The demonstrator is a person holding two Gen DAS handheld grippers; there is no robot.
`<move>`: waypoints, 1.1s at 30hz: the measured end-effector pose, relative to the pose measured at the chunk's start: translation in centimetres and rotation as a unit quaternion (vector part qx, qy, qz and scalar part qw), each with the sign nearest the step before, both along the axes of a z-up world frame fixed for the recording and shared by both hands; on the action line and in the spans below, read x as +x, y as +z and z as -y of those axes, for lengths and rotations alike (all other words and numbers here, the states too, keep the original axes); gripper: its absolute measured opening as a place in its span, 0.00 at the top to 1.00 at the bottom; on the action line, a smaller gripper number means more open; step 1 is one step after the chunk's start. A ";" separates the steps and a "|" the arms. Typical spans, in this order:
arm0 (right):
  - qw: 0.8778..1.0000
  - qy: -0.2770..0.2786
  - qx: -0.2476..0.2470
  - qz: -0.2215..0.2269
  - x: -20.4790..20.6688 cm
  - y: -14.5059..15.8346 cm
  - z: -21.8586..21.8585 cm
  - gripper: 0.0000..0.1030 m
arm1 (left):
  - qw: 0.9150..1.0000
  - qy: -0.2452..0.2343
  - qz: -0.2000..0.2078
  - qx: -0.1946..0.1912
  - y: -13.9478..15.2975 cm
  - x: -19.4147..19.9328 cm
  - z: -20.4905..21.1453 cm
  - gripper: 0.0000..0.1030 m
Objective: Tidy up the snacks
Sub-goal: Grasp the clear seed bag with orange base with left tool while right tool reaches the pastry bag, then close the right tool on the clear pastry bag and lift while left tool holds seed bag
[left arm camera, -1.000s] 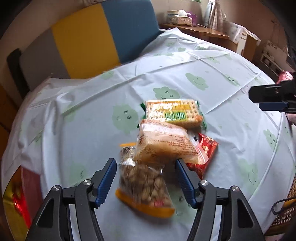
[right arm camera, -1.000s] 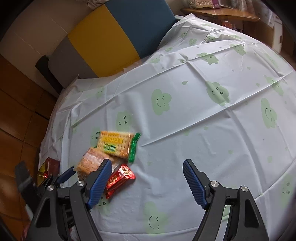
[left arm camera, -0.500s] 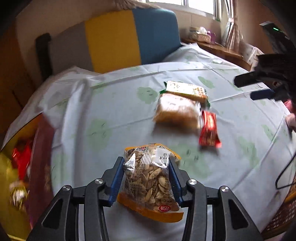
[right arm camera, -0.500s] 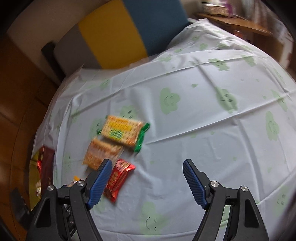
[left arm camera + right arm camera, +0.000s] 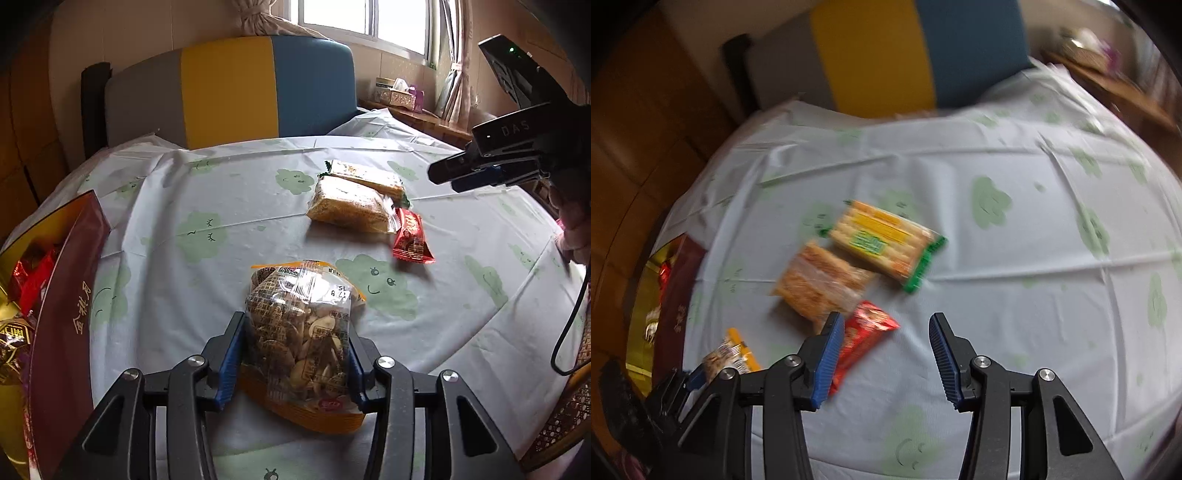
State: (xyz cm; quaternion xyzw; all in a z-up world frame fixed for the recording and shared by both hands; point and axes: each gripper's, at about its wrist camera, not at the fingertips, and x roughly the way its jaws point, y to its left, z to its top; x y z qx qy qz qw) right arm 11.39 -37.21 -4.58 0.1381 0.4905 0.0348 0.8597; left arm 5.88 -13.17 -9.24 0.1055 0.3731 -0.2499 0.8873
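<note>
My left gripper (image 5: 293,354) is shut on a clear bag of nuts with orange trim (image 5: 301,339), held just above the tablecloth; the bag also shows in the right wrist view (image 5: 729,356). On the cloth lie an orange pastry pack (image 5: 349,205) (image 5: 822,282), a cracker pack with green ends (image 5: 367,177) (image 5: 886,243) and a small red wrapper (image 5: 410,238) (image 5: 864,338). My right gripper (image 5: 886,354) is open and empty, hovering over the red wrapper; it also shows in the left wrist view (image 5: 480,173).
A dark red box with gold lining (image 5: 70,295) (image 5: 679,295) holding wrapped sweets sits at the table's left edge. The tablecloth (image 5: 221,206) is white with green clouds. A grey, yellow and blue chair back (image 5: 229,92) stands behind the table.
My left gripper closed on the nut bag and pulled it back from the pile toward the near left. My right gripper moved left toward the remaining snacks and narrowed somewhat.
</note>
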 end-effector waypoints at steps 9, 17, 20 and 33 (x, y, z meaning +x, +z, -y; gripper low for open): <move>0.981 0.169 -0.097 0.002 4.5 0.1 -7.2 0.29 | 1.000 -0.002 0.008 -0.013 -0.2 -0.3 -0.5 0.52; 0.946 0.272 -0.169 -0.049 9.3 -3.2 -10.0 0.24 | 1.000 -0.003 0.001 -0.028 -0.1 -0.2 -1.0 0.52; 0.942 0.279 -0.179 -0.058 9.6 -5.0 -10.3 0.38 | 1.000 -0.004 0.000 -0.030 -0.1 -0.2 -1.0 0.52; 0.982 0.157 -0.103 0.002 2.4 1.4 -7.1 0.41 | 1.000 -0.004 -0.001 -0.026 -0.1 -0.1 -0.8 0.52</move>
